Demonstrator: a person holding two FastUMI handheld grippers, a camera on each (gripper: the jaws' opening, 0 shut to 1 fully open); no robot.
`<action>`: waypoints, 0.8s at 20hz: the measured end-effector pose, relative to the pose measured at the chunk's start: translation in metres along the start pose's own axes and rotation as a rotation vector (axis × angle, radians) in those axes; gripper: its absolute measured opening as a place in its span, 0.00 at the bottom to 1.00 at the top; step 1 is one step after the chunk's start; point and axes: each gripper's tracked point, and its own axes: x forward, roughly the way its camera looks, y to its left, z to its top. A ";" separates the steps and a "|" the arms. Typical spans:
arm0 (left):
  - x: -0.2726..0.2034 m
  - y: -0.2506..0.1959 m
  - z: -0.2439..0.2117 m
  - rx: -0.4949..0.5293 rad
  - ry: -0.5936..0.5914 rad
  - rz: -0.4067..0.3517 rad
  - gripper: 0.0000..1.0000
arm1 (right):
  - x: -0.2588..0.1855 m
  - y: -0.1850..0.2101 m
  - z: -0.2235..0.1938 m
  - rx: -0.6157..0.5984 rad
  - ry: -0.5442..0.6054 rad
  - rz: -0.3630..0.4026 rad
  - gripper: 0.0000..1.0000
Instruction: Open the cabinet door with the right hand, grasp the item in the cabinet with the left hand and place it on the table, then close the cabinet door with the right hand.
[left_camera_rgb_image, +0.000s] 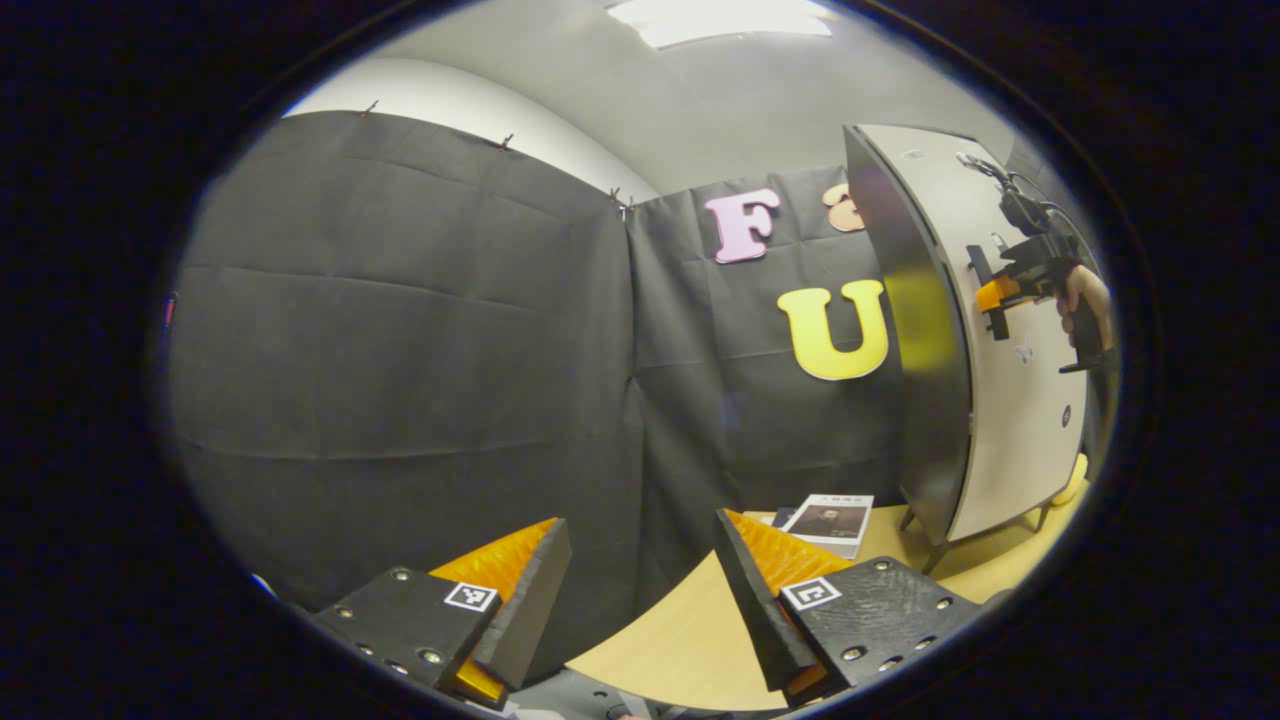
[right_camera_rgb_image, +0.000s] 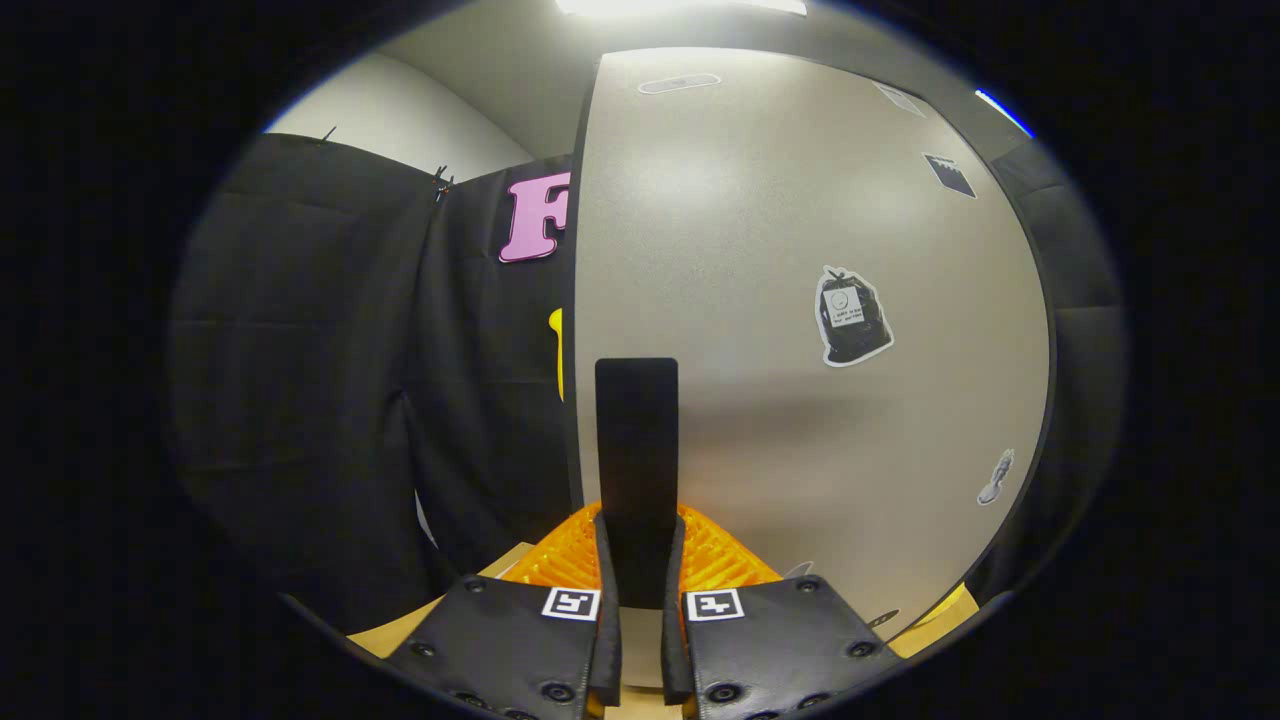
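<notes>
Right claw (right_camera_rgb_image: 640, 600): clamped on the cabinet door's upright dark handle (right_camera_rgb_image: 637, 450), both fingers pressing its lower end; the same claw appears in the left gripper view at the door face (left_camera_rgb_image: 1000, 295), held by a hand (left_camera_rgb_image: 1088, 300).
Cabinet door (right_camera_rgb_image: 800, 250): pale, sticker-dotted, standing on the counter (left_camera_rgb_image: 690, 640); in the left gripper view its dark edge (left_camera_rgb_image: 920, 360) faces the camera, and whether it stands shut or slightly ajar cannot be told.
Handle axis: vertical, running straight up from between the right claw's fingers.
Left claw (left_camera_rgb_image: 640, 590): fingers wide apart, holding nothing, hovering over the near counter edge.
Item: the cabinet's inside is hidden, so it cannot be told whether anything sits there; a booklet (left_camera_rgb_image: 830, 522) lies flat on the counter just left of the cabinet's feet.
Key relation: the cabinet lies ahead and to the right of the left claw, well apart; the right claw is the nearer, already on the door.
Judgement: the door move appears in hand.
</notes>
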 end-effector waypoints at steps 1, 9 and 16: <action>0.000 -0.007 0.003 0.000 -0.008 -0.012 0.87 | -0.007 0.001 0.000 0.002 -0.001 0.012 0.17; -0.012 -0.073 0.022 -0.012 -0.035 -0.124 0.87 | -0.071 -0.004 -0.003 0.002 0.030 0.133 0.17; -0.013 -0.153 0.041 -0.023 -0.056 -0.254 0.87 | -0.122 -0.019 -0.005 0.001 0.065 0.223 0.17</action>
